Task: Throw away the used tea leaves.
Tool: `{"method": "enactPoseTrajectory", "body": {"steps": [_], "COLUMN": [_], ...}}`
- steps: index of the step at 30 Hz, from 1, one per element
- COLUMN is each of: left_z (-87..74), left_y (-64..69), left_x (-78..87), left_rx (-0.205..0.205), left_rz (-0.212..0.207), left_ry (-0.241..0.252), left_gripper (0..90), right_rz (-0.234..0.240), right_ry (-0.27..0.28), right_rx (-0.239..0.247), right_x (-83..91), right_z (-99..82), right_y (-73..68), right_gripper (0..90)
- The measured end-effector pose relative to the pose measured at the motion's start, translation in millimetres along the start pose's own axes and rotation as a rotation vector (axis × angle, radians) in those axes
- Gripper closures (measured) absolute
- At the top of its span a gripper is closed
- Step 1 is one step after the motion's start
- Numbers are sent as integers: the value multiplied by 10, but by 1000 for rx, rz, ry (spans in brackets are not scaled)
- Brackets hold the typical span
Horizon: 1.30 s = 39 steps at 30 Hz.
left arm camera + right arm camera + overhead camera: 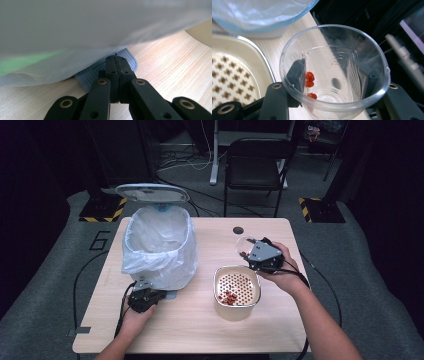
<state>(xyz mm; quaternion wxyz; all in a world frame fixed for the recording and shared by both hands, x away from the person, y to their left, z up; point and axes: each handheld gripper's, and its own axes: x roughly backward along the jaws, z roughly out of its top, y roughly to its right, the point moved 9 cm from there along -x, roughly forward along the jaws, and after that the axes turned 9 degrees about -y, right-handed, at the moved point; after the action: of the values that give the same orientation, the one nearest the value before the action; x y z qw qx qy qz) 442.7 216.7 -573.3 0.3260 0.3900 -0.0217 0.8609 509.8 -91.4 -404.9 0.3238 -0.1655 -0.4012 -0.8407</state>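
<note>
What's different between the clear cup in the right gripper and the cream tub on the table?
The clear cup is see-through plastic, while the cream tub is opaque with a perforated insert. The cup is held off the table, tilted, in the right gripper; the tub stands upright on the table. The cup holds just a few red bits; the tub holds a larger pile. Both are open-topped and contain red pieces.

Clear glossy plastic is seen in the cup (334,72) clamped by the right gripper (263,256); beside it, a smooth cream strainer bowl (237,290) on matt pale wood table (200,320). A thin translucent bag (159,245) hangs above the left gripper (117,72).
</note>
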Motion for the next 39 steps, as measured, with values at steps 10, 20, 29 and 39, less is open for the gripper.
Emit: {"method": "enactPoseTrajectory", "body": {"steps": [10, 20, 29, 39], "left_z": [0, 0, 0, 0], "left_y": [0, 0, 0, 0], "left_x": [0, 0, 0, 0], "left_rx": [2, 1, 2, 3], "left_rz": [-1, 0, 0, 0], "left_ry": [0, 0, 0, 0], "left_gripper": [893, 893, 892, 892], "right_rz": [138, 211, 237, 259], "right_ry": [45, 50, 61, 62], "right_rx": [-283, -439, -460, -474], "right_x": [-85, -10, 101, 225], "right_z": [-47, 27, 205, 374], "right_y": [115, 127, 94, 48], "right_gripper": [474, 477, 477, 476]}}
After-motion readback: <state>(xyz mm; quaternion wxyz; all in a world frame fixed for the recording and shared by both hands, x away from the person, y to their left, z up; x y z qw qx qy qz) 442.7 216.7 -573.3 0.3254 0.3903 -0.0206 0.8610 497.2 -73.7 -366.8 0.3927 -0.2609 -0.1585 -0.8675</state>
